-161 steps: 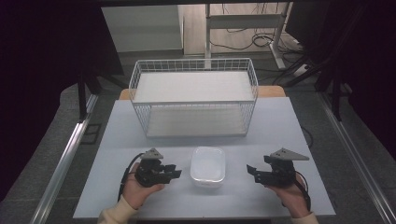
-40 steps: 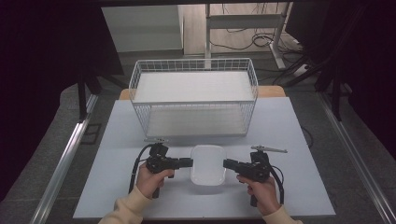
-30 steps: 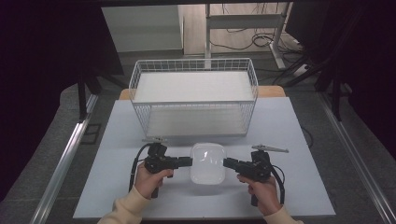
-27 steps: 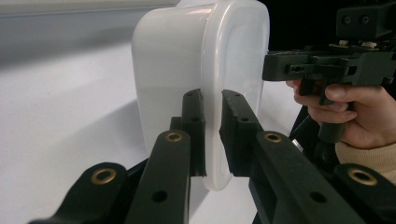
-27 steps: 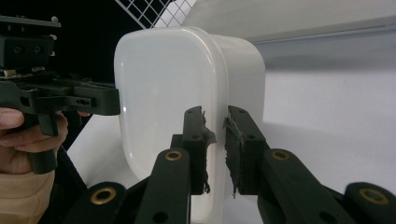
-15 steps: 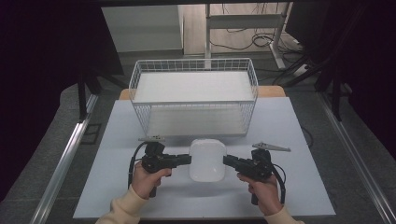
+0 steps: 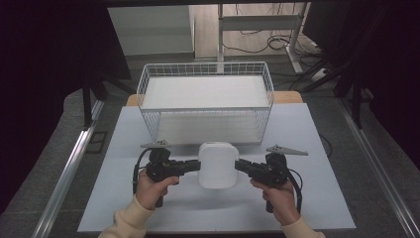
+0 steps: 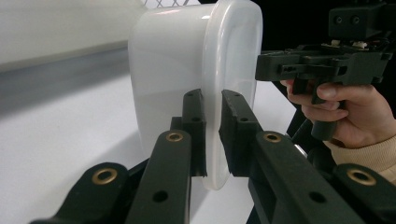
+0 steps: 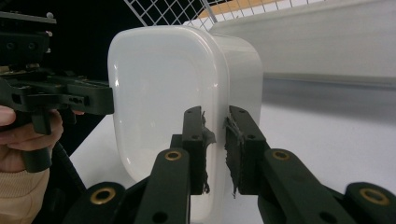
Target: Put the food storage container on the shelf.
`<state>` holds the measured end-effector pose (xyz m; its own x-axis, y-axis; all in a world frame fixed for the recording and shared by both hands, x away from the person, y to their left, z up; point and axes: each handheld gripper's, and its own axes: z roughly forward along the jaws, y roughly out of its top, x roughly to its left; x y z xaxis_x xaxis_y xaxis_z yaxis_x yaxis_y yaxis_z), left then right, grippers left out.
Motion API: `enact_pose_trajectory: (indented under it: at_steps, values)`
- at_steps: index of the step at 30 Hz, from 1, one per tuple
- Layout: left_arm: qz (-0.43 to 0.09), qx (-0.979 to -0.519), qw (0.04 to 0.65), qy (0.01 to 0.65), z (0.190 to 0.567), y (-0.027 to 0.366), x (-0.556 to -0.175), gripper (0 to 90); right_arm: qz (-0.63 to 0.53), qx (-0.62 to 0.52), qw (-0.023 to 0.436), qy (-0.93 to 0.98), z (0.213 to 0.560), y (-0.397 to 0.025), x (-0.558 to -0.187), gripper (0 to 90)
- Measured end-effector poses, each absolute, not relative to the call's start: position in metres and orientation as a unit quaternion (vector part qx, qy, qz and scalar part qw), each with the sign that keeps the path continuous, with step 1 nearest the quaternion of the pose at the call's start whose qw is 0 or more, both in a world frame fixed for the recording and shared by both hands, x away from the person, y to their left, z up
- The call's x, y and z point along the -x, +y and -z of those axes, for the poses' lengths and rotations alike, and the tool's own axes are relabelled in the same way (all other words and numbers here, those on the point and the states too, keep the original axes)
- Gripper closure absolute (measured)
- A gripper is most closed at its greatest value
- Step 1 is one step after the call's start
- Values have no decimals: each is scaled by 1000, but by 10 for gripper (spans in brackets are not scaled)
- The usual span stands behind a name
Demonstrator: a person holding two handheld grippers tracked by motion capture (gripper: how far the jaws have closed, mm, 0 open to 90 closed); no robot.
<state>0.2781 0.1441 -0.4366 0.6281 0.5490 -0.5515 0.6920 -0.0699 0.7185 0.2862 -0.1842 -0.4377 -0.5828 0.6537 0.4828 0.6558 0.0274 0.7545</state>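
Observation:
A white plastic tub (image 7: 217,164) hangs lifted above the table between my two grippers, its opening facing up. My left gripper (image 7: 196,165) is shut on the tub's left rim (image 8: 215,116). On the opposite side my right gripper (image 7: 238,165) is shut on the right rim (image 9: 215,126). In the left gripper view the tub (image 8: 187,70) stands before the jaws, with the other gripper (image 8: 322,65) and a hand behind it. The right gripper view shows the tub (image 9: 173,88) and the left gripper (image 9: 51,98) beyond.
A white wire basket (image 7: 205,101) stands at the back of the white table (image 7: 148,208), just beyond the tub. Dark floor, metal rails and a desk frame surround the table.
Both grippers closed in on the tub's sides, shut on its rims and raised it off the table, moving it slightly toward the basket.

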Motion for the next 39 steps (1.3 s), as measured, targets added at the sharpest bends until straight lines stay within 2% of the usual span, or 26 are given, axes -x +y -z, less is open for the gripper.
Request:
enact_pose_trajectory:
  at_steps: [25, 39]
  values:
    - [26, -717, 562, 411, 385, 163, -290, 820, 542, 418, -30, -728, 379, -163, -310, 780]
    - [16, -715, 568, 406, 365, 166, -300, 820, 547, 410, -35, -728, 361, -161, -320, 781]
